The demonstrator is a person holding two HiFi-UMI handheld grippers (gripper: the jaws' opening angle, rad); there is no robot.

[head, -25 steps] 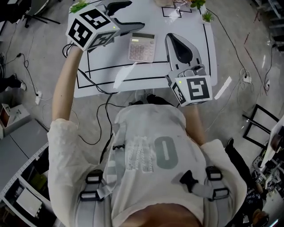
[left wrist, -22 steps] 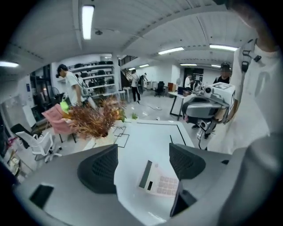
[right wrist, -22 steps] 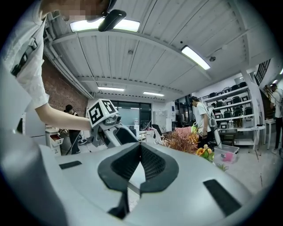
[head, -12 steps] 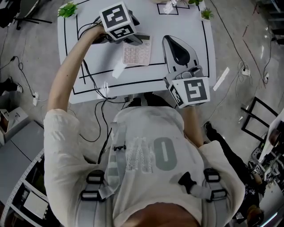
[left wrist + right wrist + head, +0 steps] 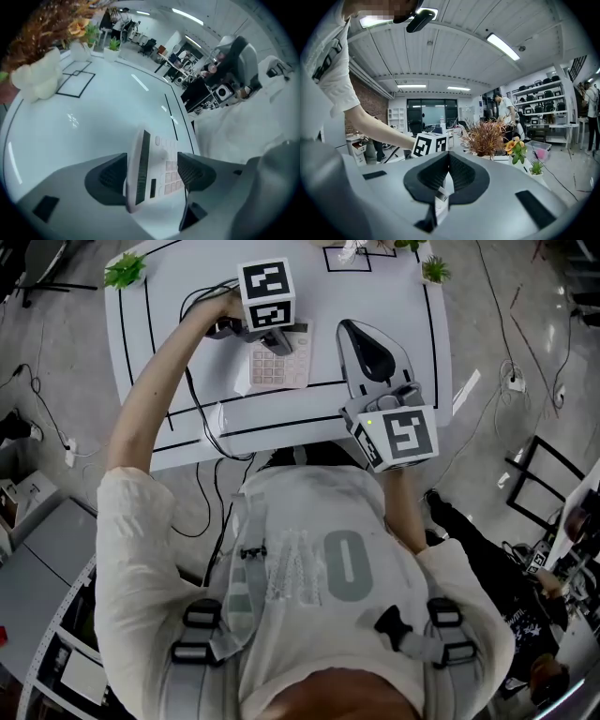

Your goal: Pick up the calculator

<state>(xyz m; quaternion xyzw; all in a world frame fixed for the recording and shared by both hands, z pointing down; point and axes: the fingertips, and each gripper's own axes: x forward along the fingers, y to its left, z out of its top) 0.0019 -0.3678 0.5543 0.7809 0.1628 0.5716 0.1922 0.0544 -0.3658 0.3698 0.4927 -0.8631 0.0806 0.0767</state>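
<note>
1. A white table (image 5: 412,343) carries everything; its top is glossy and catches the ceiling lights.
2. The calculator (image 5: 278,369), pale with rows of keys, lies flat on the table near its middle.
3. Black tape lines (image 5: 281,418) frame a large rectangle around the calculator; one line passes just on its near side.
4. A small square outline (image 5: 342,259) of tape sits beyond the calculator, at the far edge.
5. A white pot (image 5: 37,77) of dried brown stems stands beside that square, well apart from the calculator.
6. A green plant (image 5: 125,270) stands far left of the calculator, at the far corner.
7. A second green plant (image 5: 433,270) stands far right of the calculator.
8. A black cable (image 5: 192,399) runs across the top left of the calculator.
</note>
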